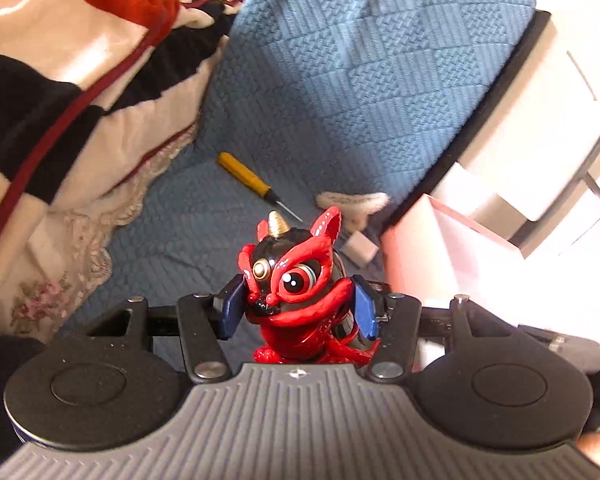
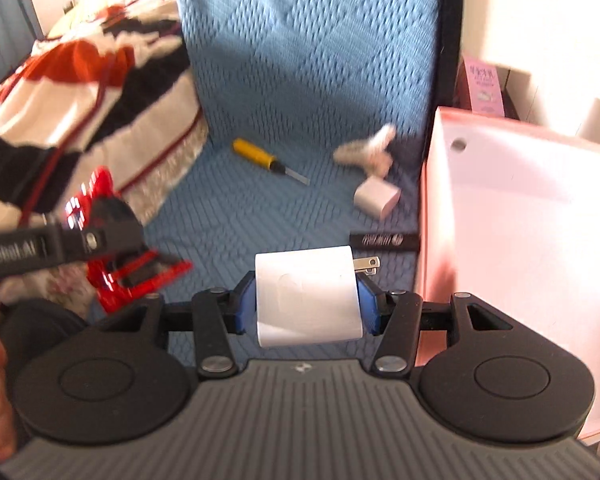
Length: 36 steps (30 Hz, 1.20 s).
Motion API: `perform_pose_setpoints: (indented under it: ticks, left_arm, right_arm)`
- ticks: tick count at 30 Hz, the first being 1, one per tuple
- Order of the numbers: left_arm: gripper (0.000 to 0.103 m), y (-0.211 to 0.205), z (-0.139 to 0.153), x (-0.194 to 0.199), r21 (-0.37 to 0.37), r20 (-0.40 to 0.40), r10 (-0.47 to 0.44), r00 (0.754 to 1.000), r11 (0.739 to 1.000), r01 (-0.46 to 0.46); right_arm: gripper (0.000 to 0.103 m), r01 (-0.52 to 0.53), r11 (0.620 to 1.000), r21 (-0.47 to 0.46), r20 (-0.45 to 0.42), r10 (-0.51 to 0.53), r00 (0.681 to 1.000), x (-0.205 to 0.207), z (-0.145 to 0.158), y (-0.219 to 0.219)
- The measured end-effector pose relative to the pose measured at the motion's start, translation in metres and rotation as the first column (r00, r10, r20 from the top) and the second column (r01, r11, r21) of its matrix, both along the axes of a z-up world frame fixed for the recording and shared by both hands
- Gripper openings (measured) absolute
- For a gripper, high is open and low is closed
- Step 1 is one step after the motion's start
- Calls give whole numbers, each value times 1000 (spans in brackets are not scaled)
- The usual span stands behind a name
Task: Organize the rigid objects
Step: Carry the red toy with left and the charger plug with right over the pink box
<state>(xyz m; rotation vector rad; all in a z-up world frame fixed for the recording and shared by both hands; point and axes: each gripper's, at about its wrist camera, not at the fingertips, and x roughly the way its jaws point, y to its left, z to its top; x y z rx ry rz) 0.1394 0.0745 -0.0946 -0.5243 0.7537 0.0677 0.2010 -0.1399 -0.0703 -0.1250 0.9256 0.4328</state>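
Striped blanket (image 2: 80, 92) bunched at upper left of the right wrist view, blue quilted mat (image 2: 300, 60) filling the centre. Lower left of that frame: left gripper (image 1: 300, 308) reaches in, jaws closed on a red lion figurine (image 1: 300, 292), which sits upright between the blue pads, face toward the camera. Centre: yellow screwdriver (image 2: 266, 158) lies loose on the mat, tip toward lower right. Bottom centre: right gripper (image 2: 306, 300) clamps a white charger (image 2: 306, 292), prongs pointing right, held just above the mat. Right of centre, not yet collected: a fuzzy white item (image 2: 366, 150) (blurred, cannot identify), a second white cube (image 2: 376, 198), a flat black strip (image 2: 384, 239) beside the bin wall. Far right: pink bin (image 2: 520, 216), interior looks bare as far as visible. Judgement: early stage; two items in hand and none binned, four still on the mat.
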Motion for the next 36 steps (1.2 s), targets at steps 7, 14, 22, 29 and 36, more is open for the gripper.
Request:
perform_pose_setpoints:
  ticks: [7,14,22,29,36]
  left_arm:
    - [61,-23,29,12,17,26,-24,999,1000,24]
    - [61,-48,79,36,28,91,-36,995,999,34]
    - [61,-92,110,66,41,135,-89,987,996,84]
    - [61,-140,89,88,34,112,-141,984,990,138]
    - [61,-185,47,104,38,32,-218,975,975,217]
  right_arm:
    - [55,27,999,39,34,-28,999,9,37,-24]
    - [55,42,998,47,109,-47,993,21,84,-48]
    - [54,83,995,61,155,-92,984,38,116,-83]
    - [55,138,990,16,135,-139,981,49,102,-128]
    - [55,194,981,-21,53,-193,980,53,56,-171]
